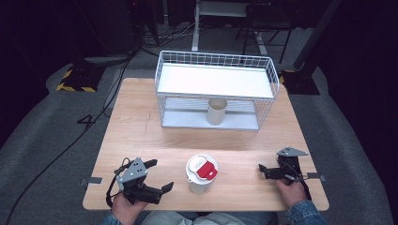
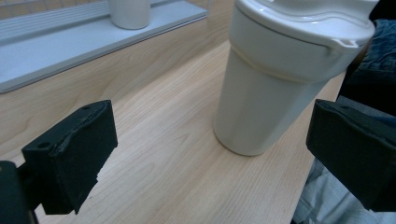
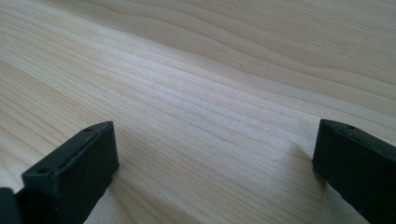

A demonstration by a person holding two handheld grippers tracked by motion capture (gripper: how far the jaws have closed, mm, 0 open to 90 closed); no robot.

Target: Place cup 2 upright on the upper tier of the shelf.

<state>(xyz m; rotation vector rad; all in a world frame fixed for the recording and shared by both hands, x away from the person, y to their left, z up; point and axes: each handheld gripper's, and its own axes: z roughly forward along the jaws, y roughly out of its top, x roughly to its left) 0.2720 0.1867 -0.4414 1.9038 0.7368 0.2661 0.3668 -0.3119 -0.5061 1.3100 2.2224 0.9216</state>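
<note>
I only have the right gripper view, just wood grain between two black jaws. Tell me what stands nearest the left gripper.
Observer: A white lidded paper cup with a red tab stands upright near the table's front edge.
Operator: Report the left gripper's state.
Observer: The left gripper is open, jaws wide, cup ahead, not touching.
Operator: Describe what's farther back.
Observer: A white wire rack with a plain beige cup on its lower shelf.
</note>
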